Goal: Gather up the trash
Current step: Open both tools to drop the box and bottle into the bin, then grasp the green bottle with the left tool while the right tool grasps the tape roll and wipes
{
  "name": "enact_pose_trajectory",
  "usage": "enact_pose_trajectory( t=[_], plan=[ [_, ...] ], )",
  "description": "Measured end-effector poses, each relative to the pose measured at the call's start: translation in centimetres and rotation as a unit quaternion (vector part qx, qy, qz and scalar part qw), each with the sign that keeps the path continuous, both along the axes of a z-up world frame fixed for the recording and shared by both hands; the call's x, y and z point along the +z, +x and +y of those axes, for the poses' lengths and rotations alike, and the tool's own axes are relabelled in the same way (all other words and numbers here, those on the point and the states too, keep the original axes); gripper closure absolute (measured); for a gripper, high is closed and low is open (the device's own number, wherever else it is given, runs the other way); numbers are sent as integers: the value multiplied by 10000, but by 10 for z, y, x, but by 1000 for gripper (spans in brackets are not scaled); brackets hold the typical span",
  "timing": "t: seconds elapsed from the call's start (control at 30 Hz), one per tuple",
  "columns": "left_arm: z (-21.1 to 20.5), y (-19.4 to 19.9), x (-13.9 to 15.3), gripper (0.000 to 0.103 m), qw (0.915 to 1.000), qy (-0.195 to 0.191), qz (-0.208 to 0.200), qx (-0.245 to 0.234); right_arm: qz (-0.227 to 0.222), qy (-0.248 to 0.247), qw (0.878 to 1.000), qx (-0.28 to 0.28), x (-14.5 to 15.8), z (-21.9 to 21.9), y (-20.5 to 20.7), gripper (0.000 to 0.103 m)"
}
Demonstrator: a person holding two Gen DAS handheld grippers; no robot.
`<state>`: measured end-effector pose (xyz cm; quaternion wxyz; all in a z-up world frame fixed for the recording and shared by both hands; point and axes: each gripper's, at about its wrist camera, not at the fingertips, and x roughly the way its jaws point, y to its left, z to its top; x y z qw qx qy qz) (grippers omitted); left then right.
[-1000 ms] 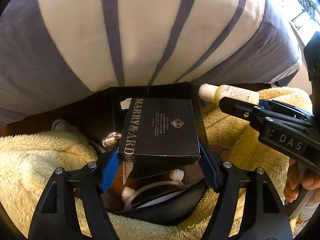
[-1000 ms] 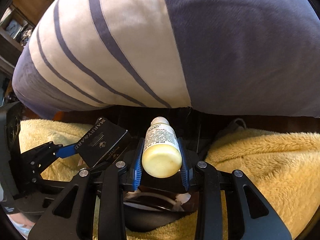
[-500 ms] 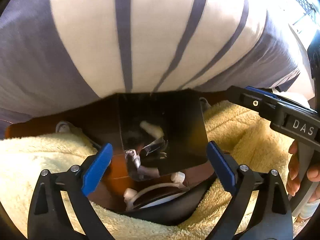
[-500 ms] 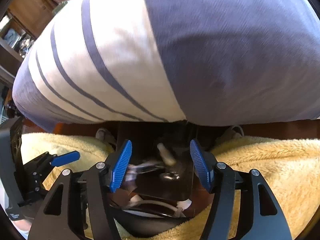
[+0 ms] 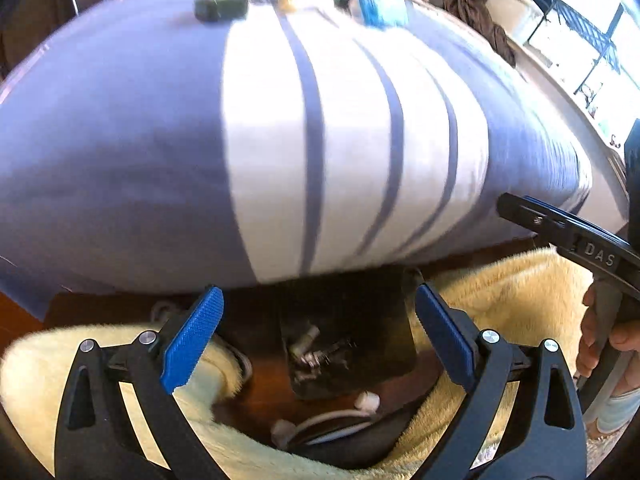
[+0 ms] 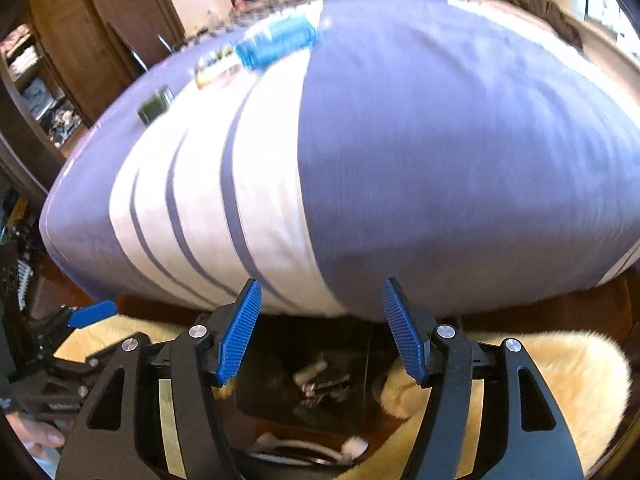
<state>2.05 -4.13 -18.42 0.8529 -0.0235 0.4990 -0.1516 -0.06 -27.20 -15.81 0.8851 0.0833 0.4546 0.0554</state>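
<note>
Bedding fills the upper half of both views: a wide mattress in a blue-and-white striped cover, its stripes running away from the cameras toward the far edge. On that far edge lie a few blurred items, among them a blue rectangular pack and a dark green box, both lying flat with their long sides across the bed. Below the mattress a fluffy pale-yellow rug spreads over a brown wooden floor. Between rug and bed stands a dark bin with a black liner, its mouth facing up; inside it sit small pieces of trash, pale and blurred, among them a short tube-like piece lying tilted. Nearer the cameras a white cable with white plugs lies on the floor.

The left gripper hovers above the bin, its blue-padded fingers spread wide with nothing between them. The right gripper hangs over the same bin, likewise spread and empty. Each shows at the edge of the other's view, with a bare hand on the right handle. Wooden cupboards stand at the left of the room, a bright window at the right.
</note>
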Motion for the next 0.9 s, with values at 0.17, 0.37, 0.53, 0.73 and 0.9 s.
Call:
enact_pose_trajectory(
  t=[0.17, 0.37, 0.53, 0.73, 0.9],
  plan=[
    [16, 13, 28, 11, 9990, 51, -382, 212, -379, -162, 9991, -21, 20, -6, 16, 34],
    [32, 38, 50, 11, 9966, 145, -683, 429, -600, -202, 9980, -1, 38, 1, 40, 34],
    [42, 69, 60, 11, 9947, 171, -822, 593, -683, -280, 9972, 98, 48, 11, 63, 34],
    [49, 103, 65, 11, 9927, 141, -924, 764, -750, -296, 9967, 59, 54, 22, 97, 34],
    [46, 138, 66, 12, 9923, 151, -916, 826, -785, -126, 9968, 45, 58, 32, 129, 34]
  ],
)
